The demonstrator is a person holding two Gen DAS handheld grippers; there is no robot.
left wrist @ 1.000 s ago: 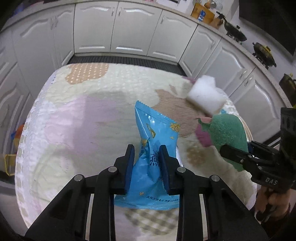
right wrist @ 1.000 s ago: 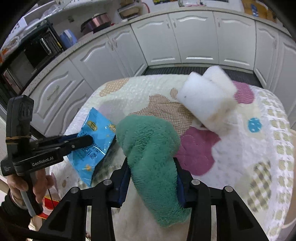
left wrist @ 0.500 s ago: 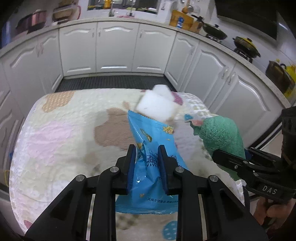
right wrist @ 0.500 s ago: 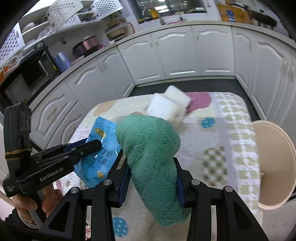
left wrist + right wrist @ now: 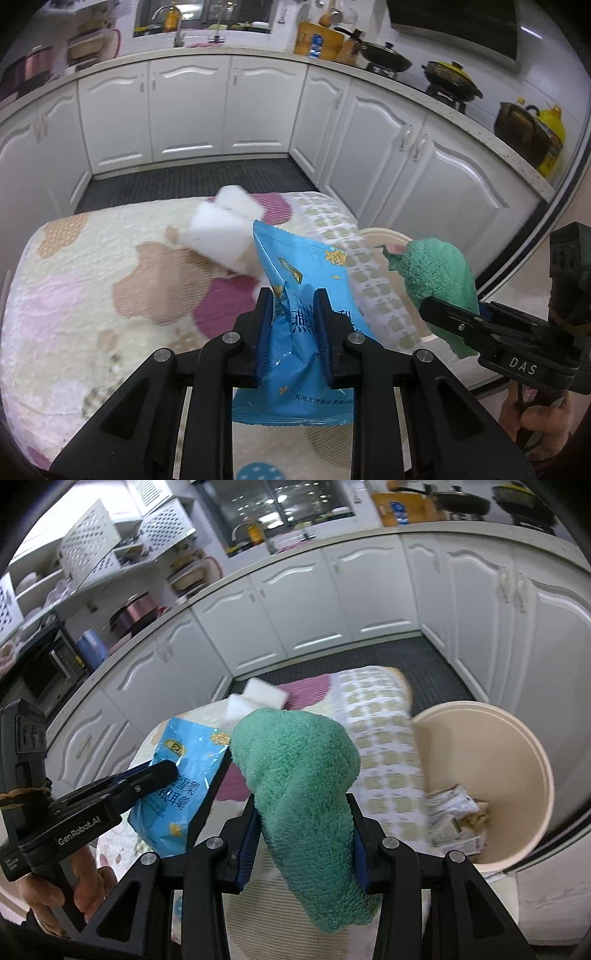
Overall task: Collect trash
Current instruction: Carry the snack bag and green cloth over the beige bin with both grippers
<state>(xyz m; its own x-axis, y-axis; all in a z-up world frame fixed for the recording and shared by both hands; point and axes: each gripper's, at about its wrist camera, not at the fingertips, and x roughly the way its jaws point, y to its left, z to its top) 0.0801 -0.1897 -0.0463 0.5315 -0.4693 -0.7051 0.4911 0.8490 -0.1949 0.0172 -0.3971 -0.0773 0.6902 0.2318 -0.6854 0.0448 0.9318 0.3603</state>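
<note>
The left gripper was clamped on a blue snack packet, its jaws nearly together after closing a little further, the packet pinched between the pads at about mid-height. The packet's sealed top edge stood up beyond the fingertips and its bottom edge hung below them, clear of the quilted cover on the bench underneath. In the right wrist view the same packet showed to the left of the right gripper, held by the left gripper.

The right gripper was closed partway on a green fluffy cloth, which bulged above the jaws and drooped in a tail below them. From the left wrist view the cloth sat to the right of the packet, apart from it.

Beyond both grippers, at the far part of the cover, lay two white foam blocks, blurred. To the right of the bench stood a beige bin, with crumpled paper wrappers inside. White cabinets ran along the far side of the room.
</note>
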